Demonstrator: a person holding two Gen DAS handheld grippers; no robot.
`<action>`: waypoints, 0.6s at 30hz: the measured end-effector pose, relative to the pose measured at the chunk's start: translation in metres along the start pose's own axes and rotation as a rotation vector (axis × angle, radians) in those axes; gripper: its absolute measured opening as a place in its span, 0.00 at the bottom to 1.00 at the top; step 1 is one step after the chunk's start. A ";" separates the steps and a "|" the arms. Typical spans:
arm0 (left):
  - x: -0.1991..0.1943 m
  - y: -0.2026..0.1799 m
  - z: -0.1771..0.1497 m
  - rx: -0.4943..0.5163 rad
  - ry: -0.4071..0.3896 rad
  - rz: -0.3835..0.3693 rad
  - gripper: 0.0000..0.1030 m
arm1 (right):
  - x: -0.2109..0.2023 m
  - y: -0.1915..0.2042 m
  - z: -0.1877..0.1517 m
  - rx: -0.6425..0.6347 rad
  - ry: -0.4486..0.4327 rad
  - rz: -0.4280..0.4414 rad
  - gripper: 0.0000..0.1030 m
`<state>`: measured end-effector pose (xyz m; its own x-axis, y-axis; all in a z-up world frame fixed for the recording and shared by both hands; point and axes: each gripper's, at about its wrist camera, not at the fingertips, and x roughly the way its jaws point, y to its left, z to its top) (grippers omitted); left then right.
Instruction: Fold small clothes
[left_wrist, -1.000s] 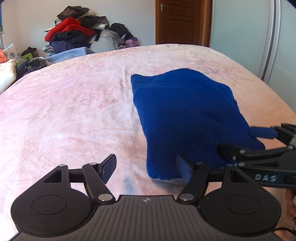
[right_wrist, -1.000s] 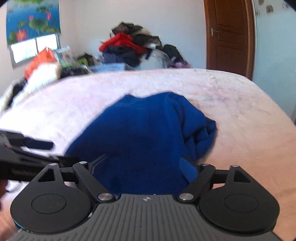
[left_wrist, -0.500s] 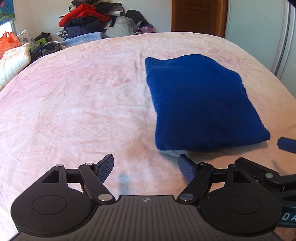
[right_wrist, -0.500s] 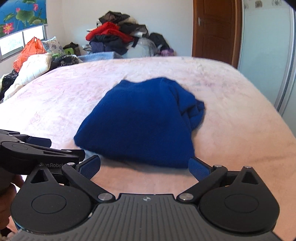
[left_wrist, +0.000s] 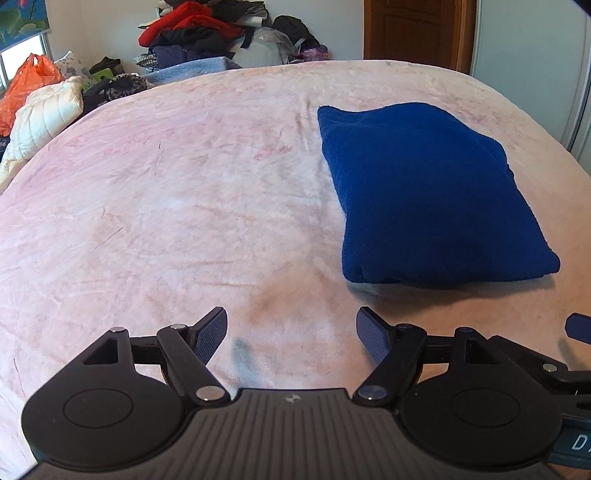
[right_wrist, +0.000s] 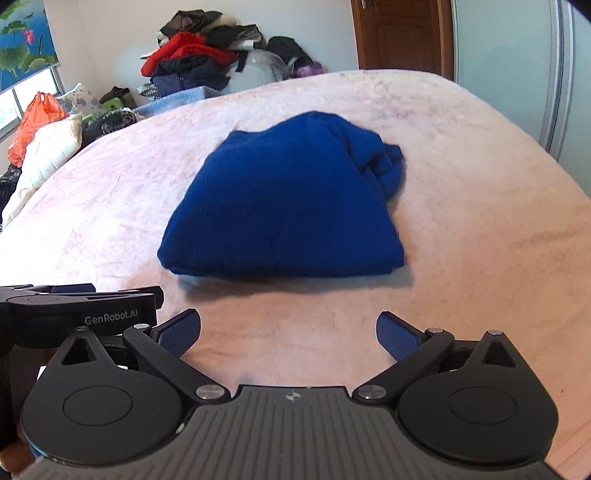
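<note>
Room: a bedroom with pale walls, a brown wooden door (left_wrist: 410, 29) at the back and a light sliding wardrobe panel (right_wrist: 517, 66) along the right side.
Bed: a wide bed covered by a pink blanket (left_wrist: 166, 206) fills most of both views; the blanket is faintly patterned and lightly creased.
Clothes pile: a heap of red, black and dark blue garments (left_wrist: 199, 33) rises beyond the far edge of the bed, against the back wall.
Quilt: a white padded quilt (left_wrist: 44, 118) lies off the far left edge of the bed, with an orange plastic bag (left_wrist: 31, 79) just behind it.
Window: a strip of window with a lotus-print blind (right_wrist: 22, 44) above it shows at the far left.
Blue garment: a dark blue fleece garment (right_wrist: 288, 206) lies folded into a thick, roughly square bundle on the blanket, its folded edge nearest the cameras and looser bunched cloth at its far right corner.
Left gripper: the left gripper (left_wrist: 291, 334) hovers over bare blanket to the near left of the bundle, fingers spread wide with nothing between them.
Right gripper: the right gripper (right_wrist: 288, 334) sits just short of the bundle's near edge, fingers likewise spread wide and empty, not touching the cloth.
Spacing: the two grippers are side by side, each one's edge showing in the other's view.
</note>
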<state>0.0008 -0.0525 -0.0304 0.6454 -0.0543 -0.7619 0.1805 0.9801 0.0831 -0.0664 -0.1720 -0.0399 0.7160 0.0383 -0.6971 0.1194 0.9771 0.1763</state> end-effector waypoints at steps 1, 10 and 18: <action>0.000 0.001 -0.001 0.000 0.003 0.001 0.75 | 0.001 0.001 -0.001 -0.010 -0.002 -0.009 0.99; 0.006 0.005 -0.004 -0.021 0.044 -0.021 0.75 | 0.000 -0.002 -0.003 -0.039 -0.019 -0.041 0.99; 0.007 0.006 -0.005 -0.034 0.057 -0.019 0.75 | -0.002 -0.006 -0.004 -0.046 -0.017 -0.017 0.99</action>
<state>0.0026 -0.0455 -0.0385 0.5989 -0.0626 -0.7984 0.1658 0.9850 0.0471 -0.0709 -0.1768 -0.0426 0.7261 0.0188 -0.6873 0.0996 0.9862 0.1323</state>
